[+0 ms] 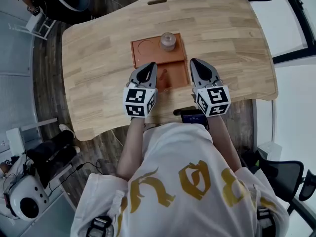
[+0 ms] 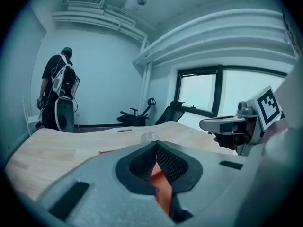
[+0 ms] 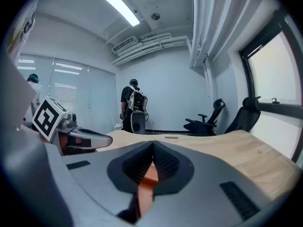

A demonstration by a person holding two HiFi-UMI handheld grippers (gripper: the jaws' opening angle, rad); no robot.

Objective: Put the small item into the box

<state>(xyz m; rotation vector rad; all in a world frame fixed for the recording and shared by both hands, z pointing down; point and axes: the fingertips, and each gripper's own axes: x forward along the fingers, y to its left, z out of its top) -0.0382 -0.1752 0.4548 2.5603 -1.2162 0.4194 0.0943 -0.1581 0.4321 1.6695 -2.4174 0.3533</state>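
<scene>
An orange-brown box [image 1: 140, 58] lies open on the middle of the wooden table [image 1: 98, 48]. It has a round recess at its left and a longer compartment nearer me. The small item [image 1: 168, 41], a pale round jar-like piece, stands on the box's far right part. In the left gripper view the small item [image 2: 150, 136] peeks just over the jaw tips. My left gripper [image 1: 150, 65] hovers at the box's near left edge, shut and empty. My right gripper [image 1: 194, 61] is level with it beside the box's right edge, also shut and empty. Orange of the box [image 3: 149, 178] shows through the right jaws' gap.
A dark phone-like device [image 1: 193, 115] sits at the table's near edge between my arms. A slot [image 1: 157, 1] is cut in the far edge. A person with a backpack [image 2: 59, 93] stands beyond the table. Office chairs [image 3: 208, 119] stand by the wall.
</scene>
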